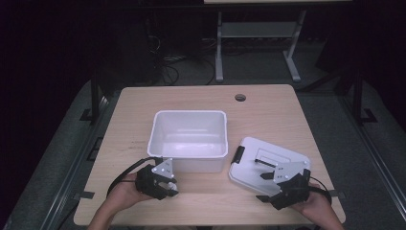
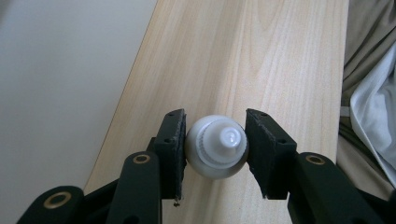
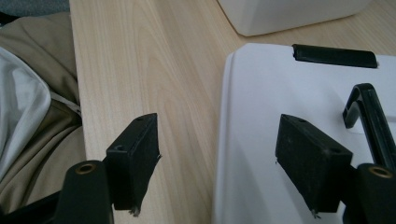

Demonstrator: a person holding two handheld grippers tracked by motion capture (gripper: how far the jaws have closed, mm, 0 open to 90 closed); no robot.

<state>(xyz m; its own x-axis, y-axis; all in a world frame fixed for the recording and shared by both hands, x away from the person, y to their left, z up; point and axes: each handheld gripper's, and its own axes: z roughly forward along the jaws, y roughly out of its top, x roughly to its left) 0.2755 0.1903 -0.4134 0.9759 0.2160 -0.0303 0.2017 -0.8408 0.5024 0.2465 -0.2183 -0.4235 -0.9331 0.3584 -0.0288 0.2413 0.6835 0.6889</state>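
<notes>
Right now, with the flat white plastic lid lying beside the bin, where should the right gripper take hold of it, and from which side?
Probably at the near edge of the flat white plastic lid, coming in from the person's side. The right gripper already straddles that rim with jaws open. The lid lies flat on the wooden table, so its thin edge suits the pads better than its broad top or black handle.

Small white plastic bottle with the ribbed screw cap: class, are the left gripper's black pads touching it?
Touching. In the left gripper view, both pads press against the sides of the small white plastic bottle, with no gap visible on either side.
</notes>
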